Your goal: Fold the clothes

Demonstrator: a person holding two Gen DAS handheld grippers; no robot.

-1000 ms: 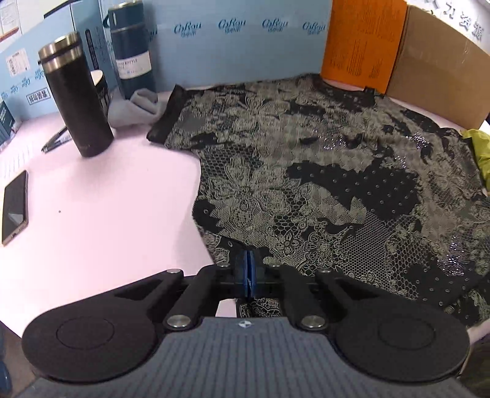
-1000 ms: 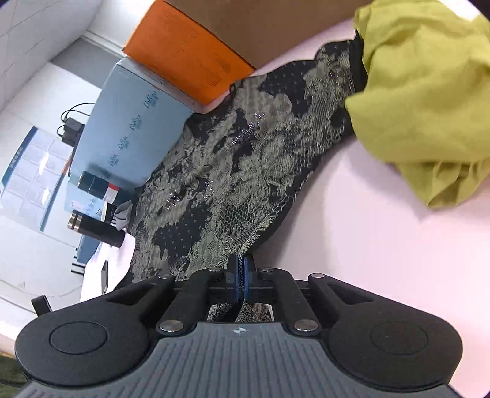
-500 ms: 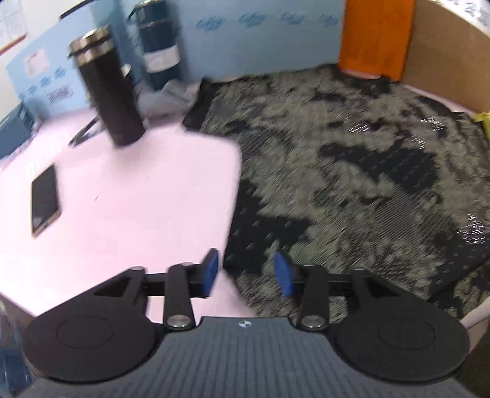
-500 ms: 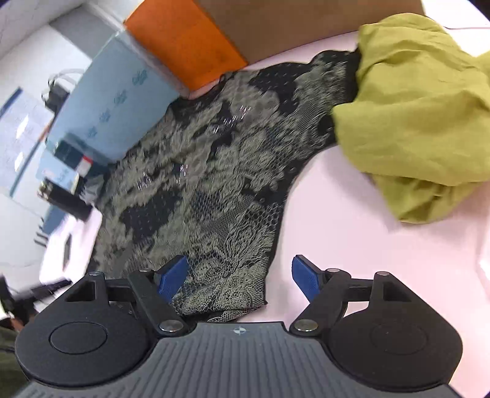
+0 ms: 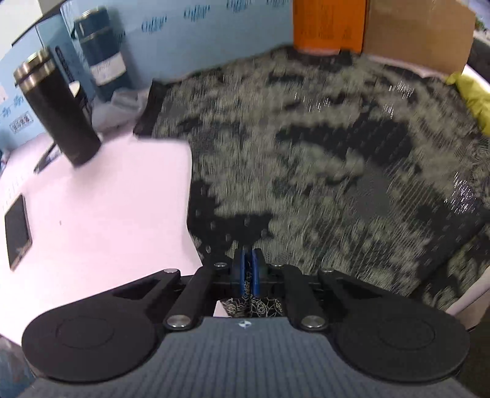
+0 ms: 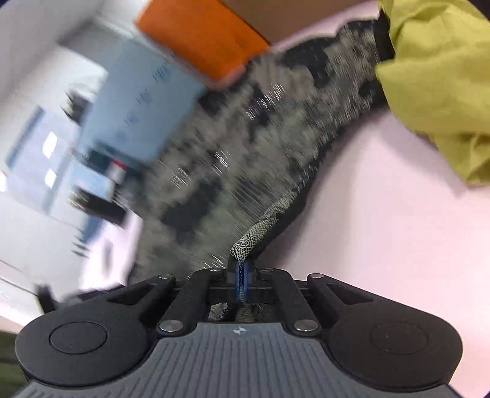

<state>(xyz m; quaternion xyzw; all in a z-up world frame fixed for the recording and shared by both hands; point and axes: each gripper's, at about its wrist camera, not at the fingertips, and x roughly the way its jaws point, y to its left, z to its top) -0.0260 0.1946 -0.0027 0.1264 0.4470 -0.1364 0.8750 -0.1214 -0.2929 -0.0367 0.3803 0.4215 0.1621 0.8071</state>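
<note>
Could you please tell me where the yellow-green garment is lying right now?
The yellow-green garment lies bunched at the right wrist view's upper right, on the pink table, overlapping the patterned black garment's far end.

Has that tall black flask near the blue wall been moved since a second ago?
No. The black flask stands in the same spot beside the phone and blue wall; only the camera view shifted.

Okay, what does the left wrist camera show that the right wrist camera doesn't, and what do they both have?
Only the left wrist view shows the phone lying on the pink table and the left claw, shut on the patterned garment.

Only the right wrist view shows the right claw, shut on that garment's edge.

Both show the garment, the table, the yellow-green cloth, the orange box and the blue board.
</note>
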